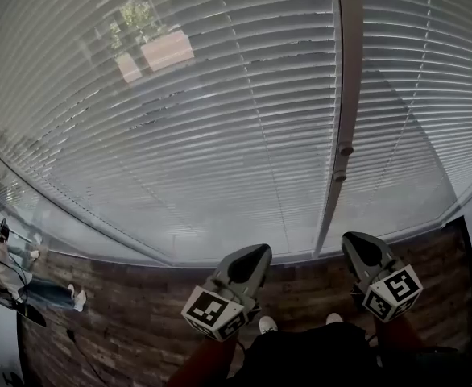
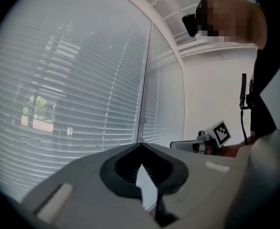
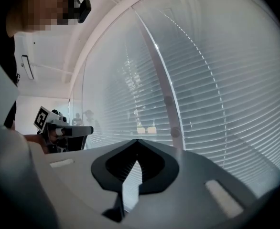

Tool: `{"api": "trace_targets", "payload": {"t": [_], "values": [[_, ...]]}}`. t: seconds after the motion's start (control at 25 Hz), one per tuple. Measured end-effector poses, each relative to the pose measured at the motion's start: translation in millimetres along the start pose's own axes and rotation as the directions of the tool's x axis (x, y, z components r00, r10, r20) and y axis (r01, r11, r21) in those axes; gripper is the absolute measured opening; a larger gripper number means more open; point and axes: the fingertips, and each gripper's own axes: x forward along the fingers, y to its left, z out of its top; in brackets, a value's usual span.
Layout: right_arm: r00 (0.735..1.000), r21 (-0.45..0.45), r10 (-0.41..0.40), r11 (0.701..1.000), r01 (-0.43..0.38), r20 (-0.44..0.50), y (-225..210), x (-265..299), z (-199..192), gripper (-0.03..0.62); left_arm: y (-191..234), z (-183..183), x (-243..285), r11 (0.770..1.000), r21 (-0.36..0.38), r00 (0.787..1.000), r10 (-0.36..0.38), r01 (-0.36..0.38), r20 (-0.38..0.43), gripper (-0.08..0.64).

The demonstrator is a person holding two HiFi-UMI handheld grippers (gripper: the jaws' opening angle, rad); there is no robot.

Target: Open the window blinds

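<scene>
White slatted blinds (image 1: pixel 180 119) cover the whole window in front of me, their slats partly tilted so a building outside shows through. A second panel (image 1: pixel 429 95) hangs right of a pale upright frame post (image 1: pixel 342 79), which carries two small round knobs (image 1: pixel 345 149). My left gripper (image 1: pixel 256 251) and right gripper (image 1: pixel 347 239) are low in the head view and point at the bottom of the blinds without touching them. Both are shut and hold nothing. In the left gripper view the tips of the left gripper (image 2: pixel 141 145) meet, and so do those of the right gripper (image 3: pixel 136 140) in its own view.
Dark brick-patterned floor (image 1: pixel 123 321) runs under the window sill (image 1: pixel 99 236). My shoes (image 1: pixel 267 324) show between the grippers. A person in jeans (image 1: pixel 43 293) is at the far left edge. A white wall (image 2: pixel 211 89) stands to the right of the window.
</scene>
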Motion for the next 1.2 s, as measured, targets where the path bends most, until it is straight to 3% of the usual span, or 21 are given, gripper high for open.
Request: {"api": "trace_targets", "payload": {"t": [0.2,0.44,0.6,0.76,1.04,1.12,1.2], "values": [[0.999,-0.005,-0.034,0.999,0.034,0.0,24,14,-19,0.028,15,-17,-27,0.999,-0.008,0.999,-0.037,0.037,-0.004,0.0],[0.997,-0.089,-0.082,0.993,0.082,-0.003,17,26,-11,0.028,34,-18,-32,1.0,-0.007,1.0,-0.017,0.017,0.0,0.0],[0.992,-0.133,-0.122,0.984,0.121,0.0,-5,33,5,0.028,35,-5,-28,1.0,-0.001,0.999,-0.01,0.01,0.031,0.0],[0.985,-0.179,-0.172,0.968,0.173,0.022,-32,41,21,0.029,33,-19,-30,1.0,0.011,1.0,-0.009,0.008,0.03,0.0],[0.966,-0.225,-0.255,0.939,0.26,0.05,-73,71,71,0.096,32,-14,-31,0.999,-0.024,0.999,0.027,-0.027,0.026,0.0],[0.957,-0.218,-0.286,0.932,0.289,0.047,-84,78,74,0.148,31,-17,-31,0.999,-0.016,0.999,0.031,-0.031,0.017,0.0],[0.948,-0.222,-0.317,0.922,0.316,0.033,-96,84,71,0.16,28,-22,-29,1.0,-0.019,1.0,0.025,-0.024,0.019,0.0]]}}
